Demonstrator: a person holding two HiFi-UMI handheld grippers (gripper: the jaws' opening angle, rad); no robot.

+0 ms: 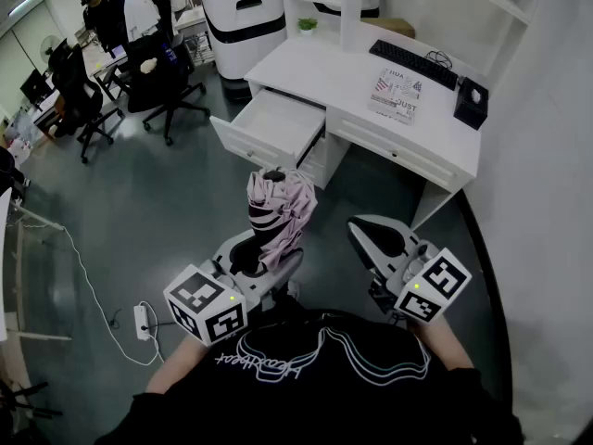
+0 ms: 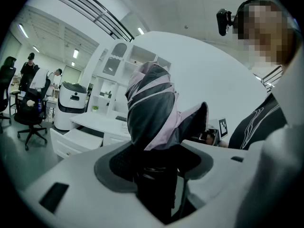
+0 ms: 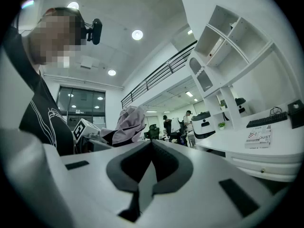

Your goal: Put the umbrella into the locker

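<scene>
Listing by view, one entry each.

**Head view.** A folded umbrella [image 1: 281, 207], pink and grey, is held in the left gripper [image 1: 264, 256]. Its long axis stands nearly upright out of the jaws, and its lower end is hidden. An open drawer [image 1: 269, 123] of the white desk [image 1: 347, 86] lies ahead of the umbrella and well apart from it. This drawer is judged the likeliest receptacle, since nothing else is seen standing open. The right gripper [image 1: 369, 237] is carried to the right, apart from the umbrella, so the left is the nearer.

**Left gripper view.** The left gripper [image 2: 159, 172] is seen clenched on the dark lower part of the umbrella [image 2: 152, 108]. The jaws are set fairly wide by the bundle's thickness. The striped canopy folds rise above the pads.

**Right gripper view.** The jaws of the right gripper [image 3: 148, 163] are brought together, with nothing between them. The umbrella [image 3: 129, 122] is seen off to the left and is not touched.
</scene>
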